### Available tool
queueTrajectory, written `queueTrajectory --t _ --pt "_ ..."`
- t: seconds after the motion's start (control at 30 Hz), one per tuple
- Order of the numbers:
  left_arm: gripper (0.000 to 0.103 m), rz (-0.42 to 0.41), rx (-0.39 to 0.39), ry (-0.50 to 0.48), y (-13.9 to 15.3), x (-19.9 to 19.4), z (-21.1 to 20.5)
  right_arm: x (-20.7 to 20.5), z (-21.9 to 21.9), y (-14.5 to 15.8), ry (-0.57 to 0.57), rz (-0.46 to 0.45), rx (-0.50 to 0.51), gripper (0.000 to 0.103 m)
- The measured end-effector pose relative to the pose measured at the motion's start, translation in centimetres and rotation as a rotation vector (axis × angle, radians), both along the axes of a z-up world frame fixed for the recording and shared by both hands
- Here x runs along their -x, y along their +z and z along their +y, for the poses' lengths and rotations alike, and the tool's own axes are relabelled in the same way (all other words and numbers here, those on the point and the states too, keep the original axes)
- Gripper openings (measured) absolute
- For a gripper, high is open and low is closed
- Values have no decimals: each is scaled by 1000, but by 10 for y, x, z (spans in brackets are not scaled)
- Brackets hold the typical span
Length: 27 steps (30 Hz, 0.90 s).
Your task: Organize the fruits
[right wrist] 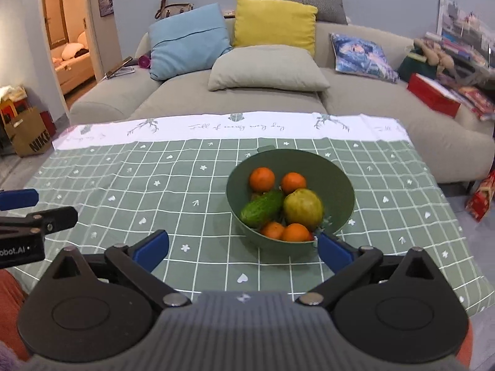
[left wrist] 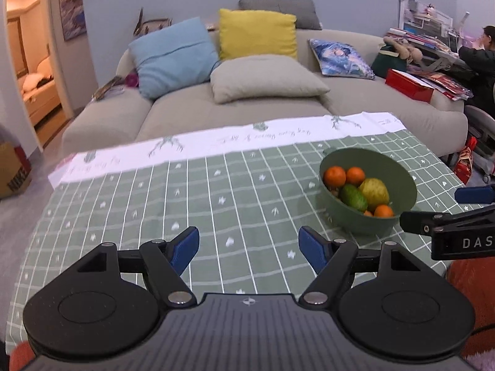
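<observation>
My left tongs point(left wrist: 249, 252) stand wide and hold nothing, hanging over bare green checked cloth point(left wrist: 191, 204) on the bench, with the bowl point(left wrist: 399, 182) off to their right. My right tongs point(right wrist: 243, 249) are wide too and grip nothing, their right pad just at the bowl's near rim. The fruit all lies inside the bowl point(right wrist: 337, 179): 4 oranges that I can count, 2 at the far side point(right wrist: 262, 179) point(right wrist: 293, 182) and 2 at the near side point(right wrist: 272, 229) point(right wrist: 295, 232), a green cucumber point(right wrist: 262, 208) lying slantwise across the middle, and a yellow-green round fruit point(right wrist: 303, 208) touching it on the right. No fruit shows loose on the cloth in either view. That fits 2 readings: fruit gathered in and the job near its end, or a full bowl waiting to be sorted out onto the bench, and I cannot tell which. The risks I see come from the heap itself. The oranges are round and sit against one another, so a pinch taken off-centre could squirt 1 out over the low near rim and send it rolling across the cloth toward the bench edge. My right pad is so near the rim that a careless push could tip or slide the bowl. The cucumber rests on other fruit, so lifting anything under it could shift the whole pile. The cloth also looks loose enough to drag and bunch.
</observation>
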State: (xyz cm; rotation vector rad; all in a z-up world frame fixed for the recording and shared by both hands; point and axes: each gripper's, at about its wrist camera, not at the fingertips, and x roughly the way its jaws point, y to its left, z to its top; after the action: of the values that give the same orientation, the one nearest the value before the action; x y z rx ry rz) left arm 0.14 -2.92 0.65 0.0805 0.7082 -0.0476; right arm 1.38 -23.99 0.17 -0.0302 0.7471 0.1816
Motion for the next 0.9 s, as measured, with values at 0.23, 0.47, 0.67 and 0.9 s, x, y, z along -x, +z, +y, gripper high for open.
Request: queueTrajectory --t 0.23,0.47,0.67,0.9 --pt "86 33 19 65 -9 2 13 8 21 -11 34 -19 70 98" --pt "86 115 14 105 -21 2 18 8 24 -21 68 23 49 98" --pt "86 116 2 102 -19 4 17 8 23 -22 54 24 42 98" --pt "86 129 3 107 -21 1 18 8 25 -22 66 19 47 98"
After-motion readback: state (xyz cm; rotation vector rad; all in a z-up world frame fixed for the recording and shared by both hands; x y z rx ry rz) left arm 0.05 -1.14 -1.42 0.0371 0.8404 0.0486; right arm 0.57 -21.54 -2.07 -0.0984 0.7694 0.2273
